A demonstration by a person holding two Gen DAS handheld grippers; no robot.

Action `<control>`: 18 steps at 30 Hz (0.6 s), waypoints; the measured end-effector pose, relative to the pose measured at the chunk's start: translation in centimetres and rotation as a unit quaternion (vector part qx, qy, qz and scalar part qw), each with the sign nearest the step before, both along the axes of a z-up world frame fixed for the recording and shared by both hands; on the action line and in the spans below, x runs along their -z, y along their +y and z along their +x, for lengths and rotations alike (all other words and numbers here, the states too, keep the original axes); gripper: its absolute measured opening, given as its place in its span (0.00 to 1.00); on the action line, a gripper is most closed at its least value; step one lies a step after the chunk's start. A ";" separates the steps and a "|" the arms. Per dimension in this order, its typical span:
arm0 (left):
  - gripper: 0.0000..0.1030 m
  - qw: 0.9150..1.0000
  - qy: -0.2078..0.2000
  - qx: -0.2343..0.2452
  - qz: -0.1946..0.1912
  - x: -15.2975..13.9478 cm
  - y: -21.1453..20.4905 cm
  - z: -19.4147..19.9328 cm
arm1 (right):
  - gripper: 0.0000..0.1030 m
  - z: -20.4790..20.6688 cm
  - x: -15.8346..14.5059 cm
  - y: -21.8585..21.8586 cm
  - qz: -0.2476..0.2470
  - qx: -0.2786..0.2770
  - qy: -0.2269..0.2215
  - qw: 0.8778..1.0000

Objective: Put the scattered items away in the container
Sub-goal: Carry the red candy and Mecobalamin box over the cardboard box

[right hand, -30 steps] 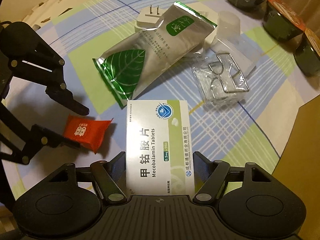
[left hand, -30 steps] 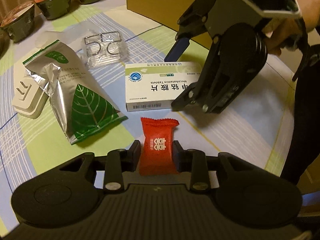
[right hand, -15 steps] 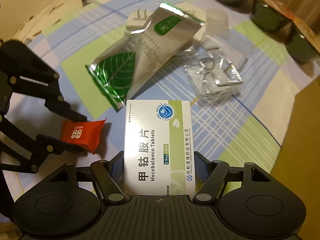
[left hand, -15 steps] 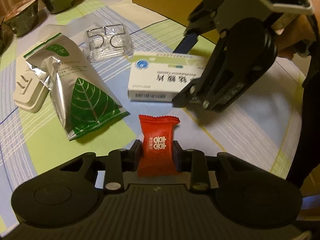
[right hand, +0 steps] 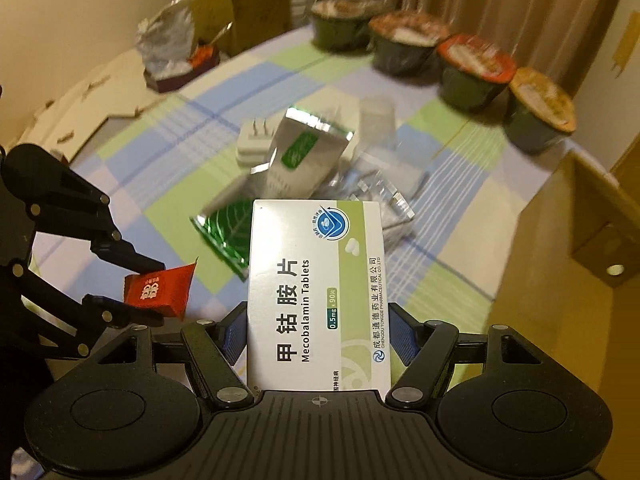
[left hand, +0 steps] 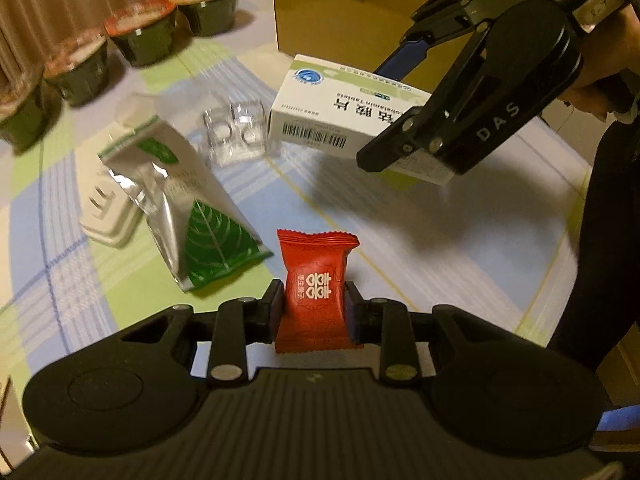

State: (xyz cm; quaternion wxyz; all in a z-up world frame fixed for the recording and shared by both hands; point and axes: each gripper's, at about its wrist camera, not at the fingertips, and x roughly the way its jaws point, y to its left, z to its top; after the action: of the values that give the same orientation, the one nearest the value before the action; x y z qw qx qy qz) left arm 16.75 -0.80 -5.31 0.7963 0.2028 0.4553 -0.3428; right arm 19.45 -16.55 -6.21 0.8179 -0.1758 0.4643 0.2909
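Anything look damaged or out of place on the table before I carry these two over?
One oddity: the silver foil pouch with the green leaf print is torn open at its top and lies partly over the white plug adapter. Nothing looks spilled.

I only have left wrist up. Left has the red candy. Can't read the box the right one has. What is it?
Observer: The right wrist view shows the box face: Mecobalamin Tablets, clamped between the right gripper's blue-padded fingers.
Operator: Anything past the bowls I'm missing?
Observer: Yes. At the table's far edge a crinkled silver bag sits in a dark tray, out of your view.
Operator: Candy still clean in the left one?
Observer: From the right side, the red candy sits between the left gripper's fingertips, lifted off the cloth.
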 end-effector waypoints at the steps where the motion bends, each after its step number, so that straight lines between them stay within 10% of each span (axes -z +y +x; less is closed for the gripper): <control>1: 0.25 1.000 -0.005 0.000 0.000 -0.6 -0.2 -0.1 | 0.71 -0.2 -0.7 -0.3 0.003 0.003 -0.004 1.000; 18: 0.25 0.994 -0.065 0.086 -0.024 -9.0 -12.5 -1.8 | 0.71 -2.3 -10.1 -13.5 0.008 0.124 -0.068 0.990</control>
State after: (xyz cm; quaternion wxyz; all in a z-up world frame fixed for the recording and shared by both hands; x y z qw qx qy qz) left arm 14.98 -13.26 3.71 0.7962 0.2441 0.3754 -0.4069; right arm 17.13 -30.08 3.92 0.8786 -0.1297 0.4237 0.1778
